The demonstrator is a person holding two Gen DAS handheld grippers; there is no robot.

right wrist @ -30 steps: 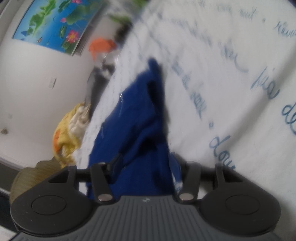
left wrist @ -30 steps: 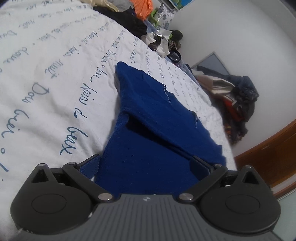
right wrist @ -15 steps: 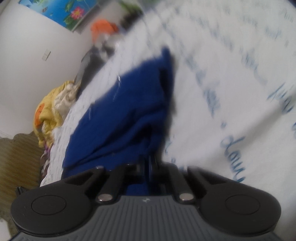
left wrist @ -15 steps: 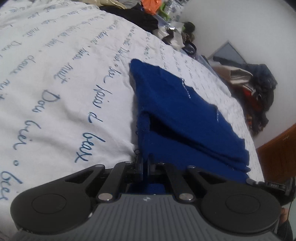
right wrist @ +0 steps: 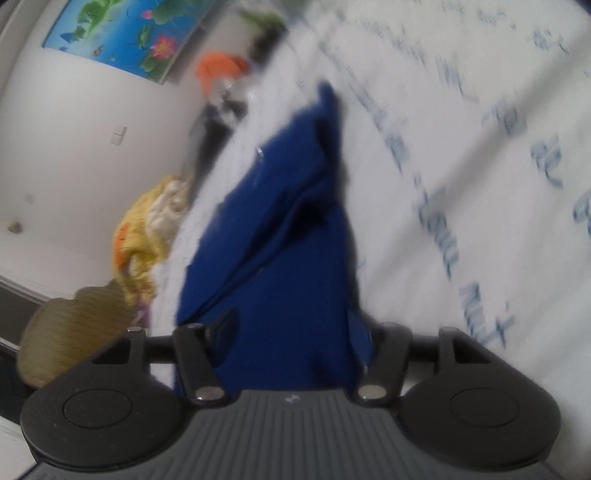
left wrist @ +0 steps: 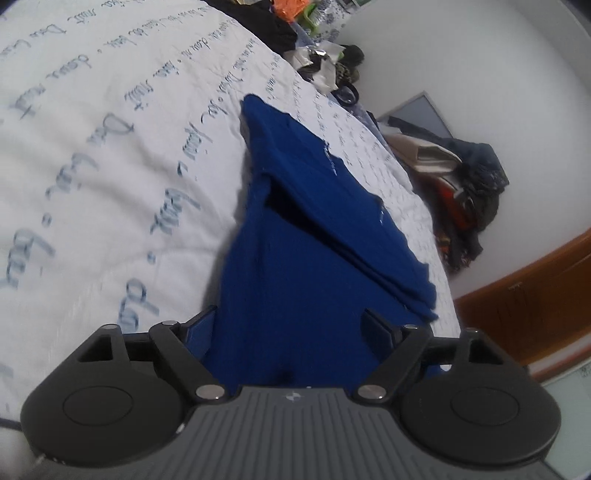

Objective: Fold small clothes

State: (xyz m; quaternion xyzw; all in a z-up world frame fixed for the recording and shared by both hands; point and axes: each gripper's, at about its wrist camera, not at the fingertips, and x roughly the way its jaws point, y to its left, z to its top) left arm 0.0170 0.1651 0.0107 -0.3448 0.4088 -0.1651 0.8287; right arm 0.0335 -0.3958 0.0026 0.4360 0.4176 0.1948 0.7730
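A folded blue garment (left wrist: 295, 258) is shown lying on a white bedspread (left wrist: 110, 166) printed with blue script, its near edge set between the opening, spread fingers of the left gripper (left wrist: 291, 325) and of the right gripper (right wrist: 295, 325), neither pair pressing on the cloth. Only in the left wrist view are a clothes heap (left wrist: 461, 192) at 2 o'clock and wooden furniture (left wrist: 535, 291) at 3 o'clock seen; only in the blurred right wrist view are a pond picture (right wrist: 122, 33) at 11 o'clock and yellow cloth (right wrist: 147, 229) at 9 o'clock seen. In both views the garment's long axis is seen running from 6 o'clock toward 12 o'clock, narrowing to a far corner.
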